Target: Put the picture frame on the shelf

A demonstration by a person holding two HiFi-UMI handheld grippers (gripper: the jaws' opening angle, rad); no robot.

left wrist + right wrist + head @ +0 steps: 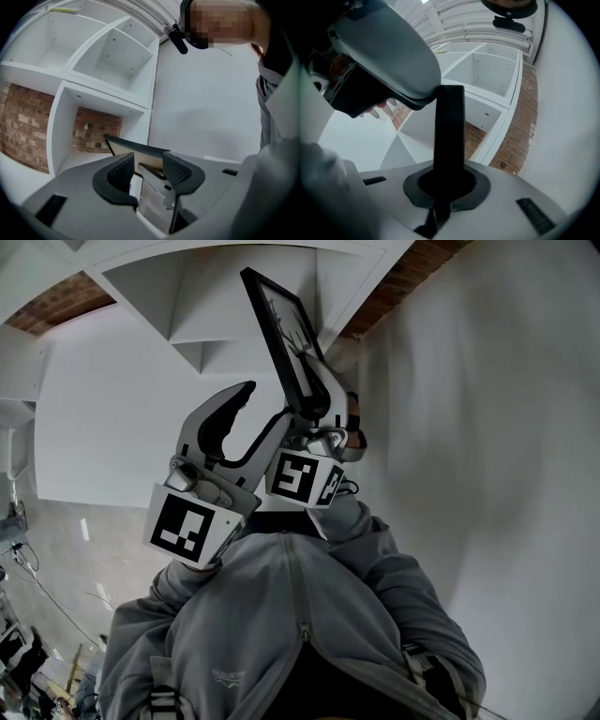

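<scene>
A black picture frame (pixel 284 338) stands on edge, raised in front of the white cubby shelf (pixel 178 310). My right gripper (pixel 316 407) is shut on its lower edge; in the right gripper view the frame (pixel 449 126) rises as a dark bar out of the closed pads of that gripper (pixel 447 187). My left gripper (pixel 261 413) sits just left of the frame, open. In the left gripper view the frame's black rim and brown back (pixel 140 153) show just beyond the parted pads of the left gripper (pixel 147 172), which do not press on it. The shelf's cubbies (pixel 110 70) lie behind.
A red brick wall (pixel 21 129) shows through the backless lower cubbies (pixel 506 150). A plain white wall (pixel 487 427) runs along the shelf's right side. The person's grey hooded jacket (pixel 281 634) fills the bottom of the head view.
</scene>
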